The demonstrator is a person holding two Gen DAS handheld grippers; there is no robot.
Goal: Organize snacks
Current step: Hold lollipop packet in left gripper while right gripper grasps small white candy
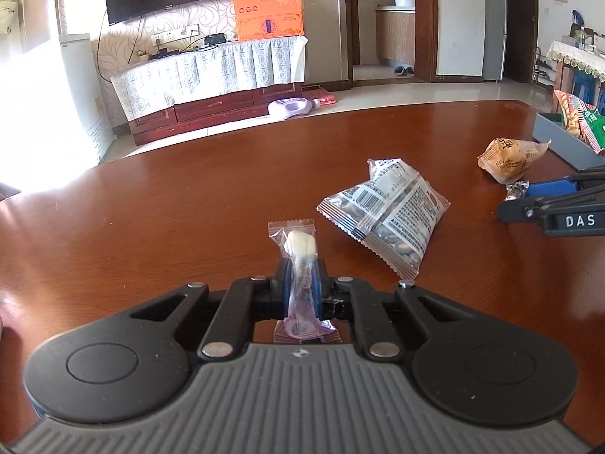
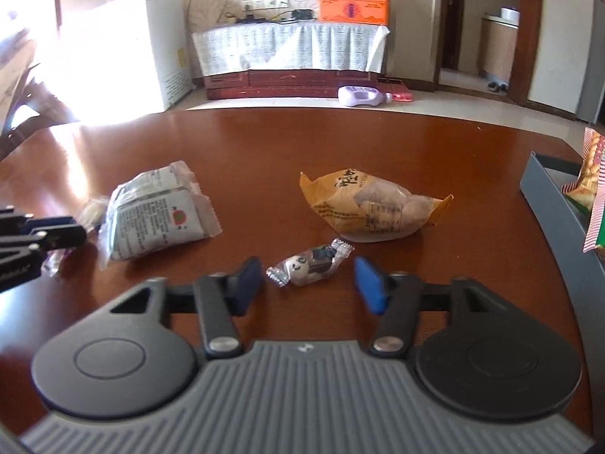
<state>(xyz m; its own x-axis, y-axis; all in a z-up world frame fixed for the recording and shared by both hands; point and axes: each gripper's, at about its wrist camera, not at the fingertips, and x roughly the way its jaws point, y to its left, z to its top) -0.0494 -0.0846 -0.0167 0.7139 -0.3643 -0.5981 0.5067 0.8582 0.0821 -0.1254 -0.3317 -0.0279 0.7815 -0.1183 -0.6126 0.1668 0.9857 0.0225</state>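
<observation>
Clear candy (image 1: 300, 265) clamped upright in downward-tilted left gripper (image 1: 301, 283).

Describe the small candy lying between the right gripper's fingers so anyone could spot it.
On the brown wooden table, just in front of the orange snack bag, lies the small candy. Smaller than the two bags behind it, it alone has a clear twist wrapper with a panda face.

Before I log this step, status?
Left gripper shut on clear-wrapped white candy. Right gripper open around panda candy, pads not touching. Nothing in the way.
</observation>
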